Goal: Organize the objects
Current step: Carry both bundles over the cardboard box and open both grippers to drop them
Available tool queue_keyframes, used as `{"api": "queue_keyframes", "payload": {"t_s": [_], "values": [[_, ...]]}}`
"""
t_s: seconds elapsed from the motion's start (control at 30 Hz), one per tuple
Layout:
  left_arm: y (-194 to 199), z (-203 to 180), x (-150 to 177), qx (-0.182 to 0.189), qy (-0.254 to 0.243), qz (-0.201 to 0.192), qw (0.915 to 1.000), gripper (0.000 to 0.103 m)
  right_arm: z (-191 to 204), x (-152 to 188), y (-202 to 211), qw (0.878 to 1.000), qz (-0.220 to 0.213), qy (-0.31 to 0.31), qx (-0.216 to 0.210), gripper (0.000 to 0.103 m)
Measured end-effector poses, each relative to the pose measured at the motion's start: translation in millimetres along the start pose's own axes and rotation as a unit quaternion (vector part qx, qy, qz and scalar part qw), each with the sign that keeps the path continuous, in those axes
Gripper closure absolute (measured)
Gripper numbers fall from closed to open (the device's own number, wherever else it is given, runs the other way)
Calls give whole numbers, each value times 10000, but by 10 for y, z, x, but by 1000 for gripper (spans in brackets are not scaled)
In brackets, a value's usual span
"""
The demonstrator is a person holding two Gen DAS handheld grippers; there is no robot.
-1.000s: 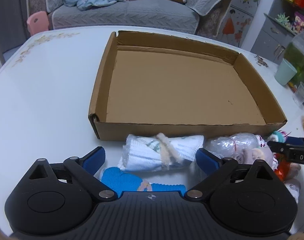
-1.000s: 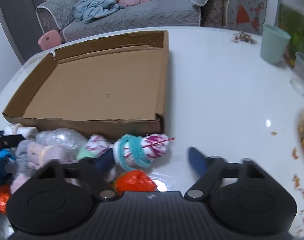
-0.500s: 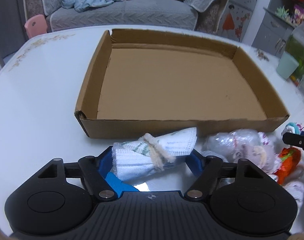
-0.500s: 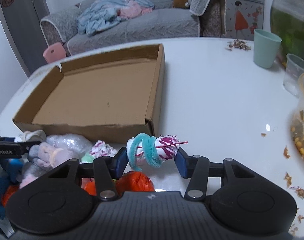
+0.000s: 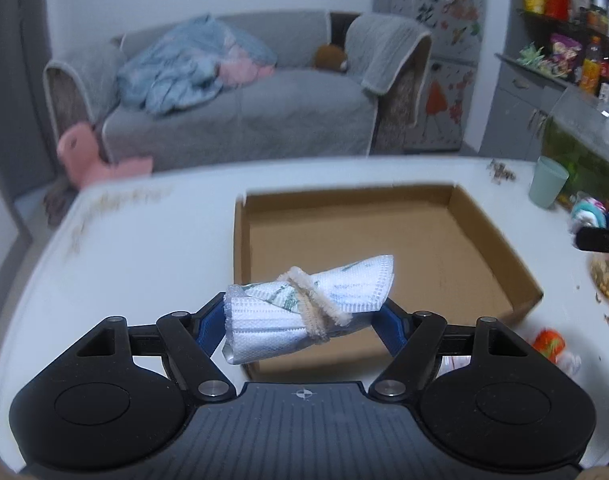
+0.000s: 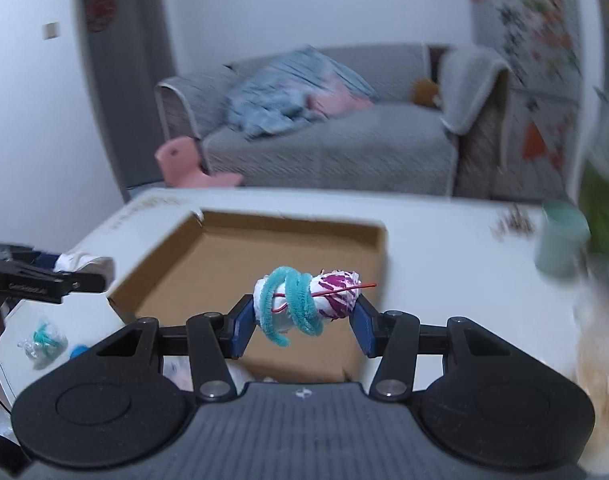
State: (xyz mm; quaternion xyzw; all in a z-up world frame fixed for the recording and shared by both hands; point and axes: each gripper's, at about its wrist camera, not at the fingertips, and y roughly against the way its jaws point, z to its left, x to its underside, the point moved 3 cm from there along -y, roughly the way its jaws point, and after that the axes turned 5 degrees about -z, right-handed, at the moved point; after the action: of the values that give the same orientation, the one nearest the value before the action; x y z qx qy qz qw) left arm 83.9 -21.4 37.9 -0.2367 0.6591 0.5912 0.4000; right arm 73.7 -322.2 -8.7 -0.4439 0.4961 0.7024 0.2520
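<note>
Mid-carry: our left gripper (image 5: pixel 304 316) clamps the white roll (image 5: pixel 304 308), right gripper (image 6: pixel 300 320) the teal-tied bundle (image 6: pixel 308 300); next, we judge, lower both into the cardboard tray (image 5: pixel 492 240) ahead.

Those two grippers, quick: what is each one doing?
Left gripper: closed on the white rolled cloth.
Right gripper: closed on the teal-tied bundle.

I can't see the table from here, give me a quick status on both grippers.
Left gripper shut on white roll, lifted. Right gripper shut on purple-patterned roll, lifted. Cardboard box empty ahead; nothing blocking.
</note>
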Motion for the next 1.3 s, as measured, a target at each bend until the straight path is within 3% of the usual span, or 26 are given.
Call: {"api": "queue_keyframes", "payload": {"t_s": [0.23, 0.37, 0.4, 0.5, 0.6, 0.87, 1.17, 1.3], "values": [[-457, 58, -407, 569, -763, -436, 9945, 24, 261, -354, -545, 9904, -257, 962, -956, 56], [-837, 108, -462, 1445, -947, -502, 9837, 24, 412, -395, -957, 9824, -97, 1381, -1257, 56], [-939, 107, -465, 1489, -1041, -463, 9823, 24, 444, -397, -1069, 9807, -61, 1447, -1315, 56], [-1270, 64, -434, 1167, -1607, -264, 9797, 24, 542, -334, -1410, 9754, 187, 1654, -1445, 56], [-1557, 89, -371, 1136, -1815, -33, 9768, 24, 658, -285, -1742, 9693, 461, 1861, -1539, 56], [-1960, 65, -156, 1058, -2725, 340, 9557, 24, 868, -85, -2255, 9452, 1051, 2657, -1580, 56], [-2077, 19, -72, 1198, -3143, 486, 9405, 22, 944, 81, -2317, 9178, 1309, 3331, -1719, 55], [-2112, 19, -88, 1198, -3178, 506, 9392, 20, 907, 50, -2322, 9177, 1366, 3295, -1749, 52]]}}
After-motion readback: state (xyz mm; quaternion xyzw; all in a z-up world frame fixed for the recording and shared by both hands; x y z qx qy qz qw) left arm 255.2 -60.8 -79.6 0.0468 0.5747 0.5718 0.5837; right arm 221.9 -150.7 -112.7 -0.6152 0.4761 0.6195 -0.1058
